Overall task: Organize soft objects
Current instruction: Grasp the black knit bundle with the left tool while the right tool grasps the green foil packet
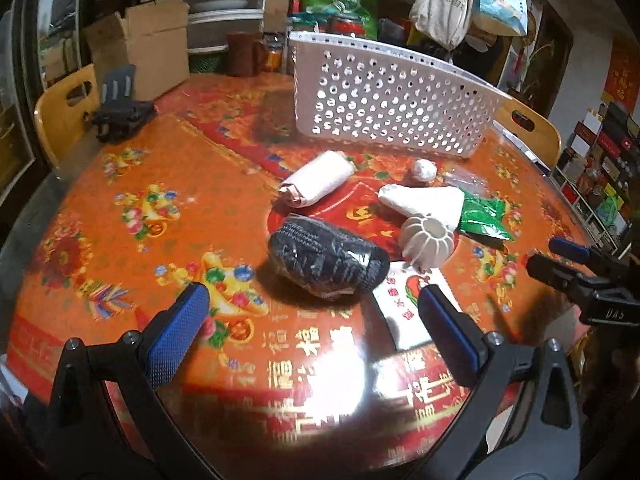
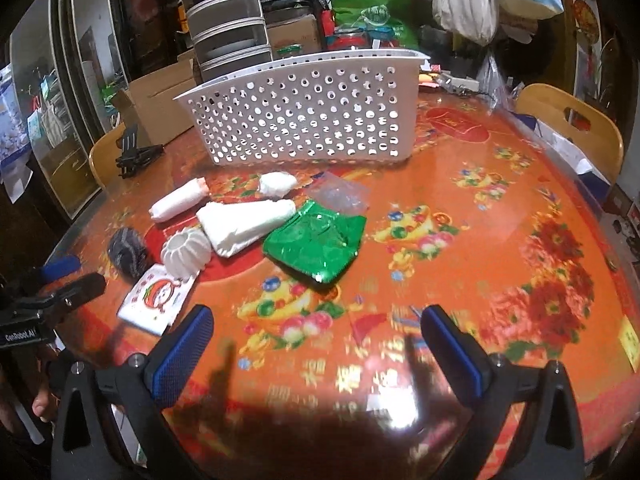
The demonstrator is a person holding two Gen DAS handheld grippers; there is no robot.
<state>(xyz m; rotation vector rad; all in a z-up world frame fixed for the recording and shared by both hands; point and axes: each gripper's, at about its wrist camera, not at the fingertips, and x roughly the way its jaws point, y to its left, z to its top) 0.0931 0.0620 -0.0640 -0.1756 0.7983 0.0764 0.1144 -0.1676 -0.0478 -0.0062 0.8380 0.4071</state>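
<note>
A white perforated basket [image 1: 384,100] [image 2: 304,116] stands at the far side of the red table. In front of it lie a white roll [image 1: 320,178] [image 2: 176,200], a small white ball [image 1: 424,170] [image 2: 278,184], a white folded cloth [image 1: 428,202] [image 2: 244,222], a white ribbed pumpkin-shaped piece [image 1: 428,240] [image 2: 186,254], a black knit bundle in plastic [image 1: 328,260] [image 2: 128,250], a green packet [image 1: 482,220] [image 2: 316,242] and a white printed packet [image 1: 404,304] [image 2: 156,300]. My left gripper [image 1: 312,308] is open, just short of the black bundle. My right gripper [image 2: 316,334] is open and empty over bare table.
A clear plastic bag [image 2: 344,194] lies by the green packet. A black clamp [image 1: 120,114] sits at the far left edge. Wooden chairs [image 1: 64,112] [image 2: 572,124] flank the table. Boxes, drawers and bags crowd the background.
</note>
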